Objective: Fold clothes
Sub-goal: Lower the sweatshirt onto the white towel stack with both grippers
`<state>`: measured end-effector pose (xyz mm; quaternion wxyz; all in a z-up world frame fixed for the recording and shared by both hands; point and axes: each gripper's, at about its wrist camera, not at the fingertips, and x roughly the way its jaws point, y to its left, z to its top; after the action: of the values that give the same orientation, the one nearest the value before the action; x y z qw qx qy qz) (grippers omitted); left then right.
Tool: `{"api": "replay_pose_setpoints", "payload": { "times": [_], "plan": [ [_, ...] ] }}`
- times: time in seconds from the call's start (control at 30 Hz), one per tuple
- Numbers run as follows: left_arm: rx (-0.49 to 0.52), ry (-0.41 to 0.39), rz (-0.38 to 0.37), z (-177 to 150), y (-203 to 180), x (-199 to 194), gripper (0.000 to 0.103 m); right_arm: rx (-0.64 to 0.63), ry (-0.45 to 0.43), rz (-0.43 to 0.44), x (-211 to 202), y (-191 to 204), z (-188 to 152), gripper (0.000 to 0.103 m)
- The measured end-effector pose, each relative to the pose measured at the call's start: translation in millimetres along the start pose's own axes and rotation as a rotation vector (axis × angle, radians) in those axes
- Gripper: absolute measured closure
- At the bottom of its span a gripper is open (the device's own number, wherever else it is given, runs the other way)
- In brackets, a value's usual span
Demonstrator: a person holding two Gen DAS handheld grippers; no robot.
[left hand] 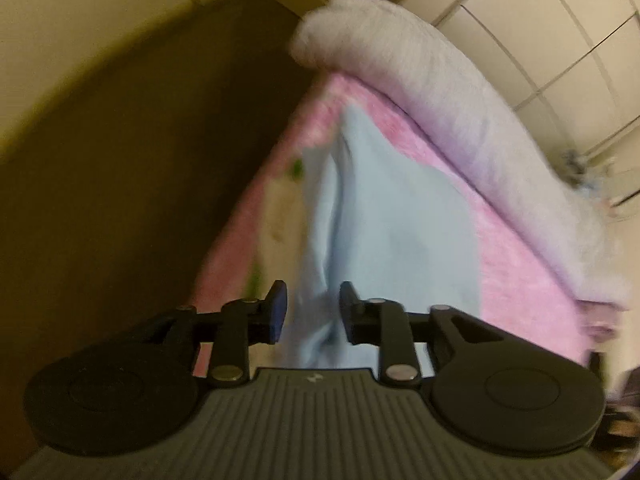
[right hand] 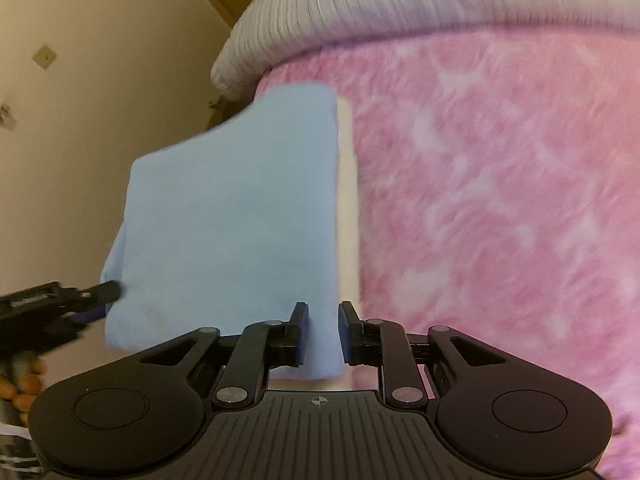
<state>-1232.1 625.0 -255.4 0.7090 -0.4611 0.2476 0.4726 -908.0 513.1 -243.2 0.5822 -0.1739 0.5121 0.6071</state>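
left wrist view: the left gripper (left hand: 312, 312) points steeply down over a pink blanket (left hand: 520, 264) on a bed. its jaws stand a little apart, and a fold of the blue cloth (left hand: 384, 232) runs between them; the cloth fills part of the gap, but whether the pads (left hand: 277, 312) press on it cannot be told, as the picture is blurred. the cloth trails away from the gripper along the blanket, creased lengthwise. a grey pillow (left hand: 420, 80) lies along the far edge of the blanket. a dark brown surface (left hand: 132, 152) lies to the left of the bed, with a cream wall (left hand: 80, 12) beyond and pale panels (left hand: 560, 40) at upper right.

right wrist view: the right gripper (right hand: 323, 332) points down at the same cloth (right hand: 232, 216), which hangs as a flat, roughly rectangular sheet, with the blanket (right hand: 500, 200) and wall (right hand: 100, 100) behind it. its near right edge passes between the narrowly parted jaws; contact with the pads (right hand: 302, 332) cannot be confirmed. a pale strip (right hand: 347, 208) shows just right of the cloth's edge. the left gripper (right hand: 108, 292) enters at the left margin, its tip at the cloth's lower left corner, with fingers of a hand (right hand: 20, 384) visible below it. the pillow (right hand: 360, 12) crosses the top of the view.
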Motion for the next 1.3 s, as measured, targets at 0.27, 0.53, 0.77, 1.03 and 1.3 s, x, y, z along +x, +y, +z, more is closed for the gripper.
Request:
{"api": "replay_pose_setpoints", "payload": {
  "times": [0.27,0.53,0.77,1.03,1.3],
  "plan": [
    [0.359,0.058,0.001,-27,-56,-1,0.092,-0.214,-0.018,-0.08,5,65,-11,0.083],
    [0.303,0.133,0.059,-35,-37,30,0.097,-0.381,0.076,-0.189,67,88,-41,0.082],
    [0.365,0.066,0.0,36,-54,13,0.097,-0.271,0.014,-0.156,38,112,14,0.082],
    [0.41,0.093,0.008,80,-46,96,0.099,-0.162,-0.034,-0.178,97,112,66,0.082],
    [0.289,0.13,0.003,80,-10,138,0.101,-0.277,0.014,-0.188,151,116,65,0.082]
  ]
}}
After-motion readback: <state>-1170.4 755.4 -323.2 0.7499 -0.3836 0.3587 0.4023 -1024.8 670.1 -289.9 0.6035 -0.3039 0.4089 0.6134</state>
